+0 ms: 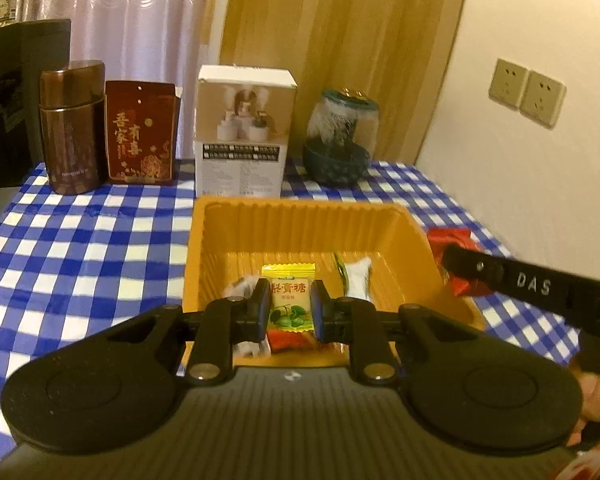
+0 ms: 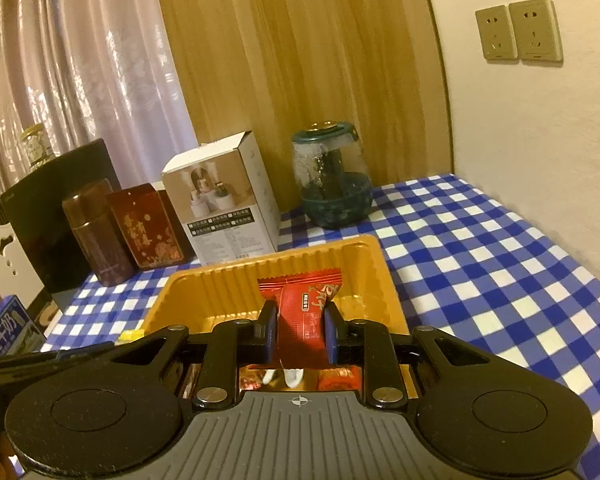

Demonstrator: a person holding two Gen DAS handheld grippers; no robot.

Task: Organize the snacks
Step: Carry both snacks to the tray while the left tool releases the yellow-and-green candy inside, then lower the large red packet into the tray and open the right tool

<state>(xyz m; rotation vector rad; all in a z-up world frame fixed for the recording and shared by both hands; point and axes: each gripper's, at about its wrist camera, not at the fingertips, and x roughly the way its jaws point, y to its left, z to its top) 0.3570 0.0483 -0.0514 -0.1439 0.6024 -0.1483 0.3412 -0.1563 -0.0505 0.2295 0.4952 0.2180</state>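
An orange plastic tray (image 1: 300,220) sits on the blue-checked tablecloth and shows in the right wrist view (image 2: 204,284) too. My left gripper (image 1: 290,310) is shut on a yellow candy packet (image 1: 289,300) with green fruit print, held above the tray. My right gripper (image 2: 300,334) is shut on a red snack packet (image 2: 302,308), also above the tray. The right gripper's finger (image 1: 500,276) with that red packet (image 1: 448,238) shows at the tray's right side. A white wrapped candy (image 1: 358,276) and a red one (image 1: 290,340) lie in the tray.
Along the back stand a brown tin (image 1: 72,128), a dark red box (image 1: 140,132), a white carton (image 1: 242,132) and a green-lidded glass jar (image 1: 340,136). A wall with sockets (image 1: 528,94) is on the right. A milk carton (image 2: 4,332) stands at the left.
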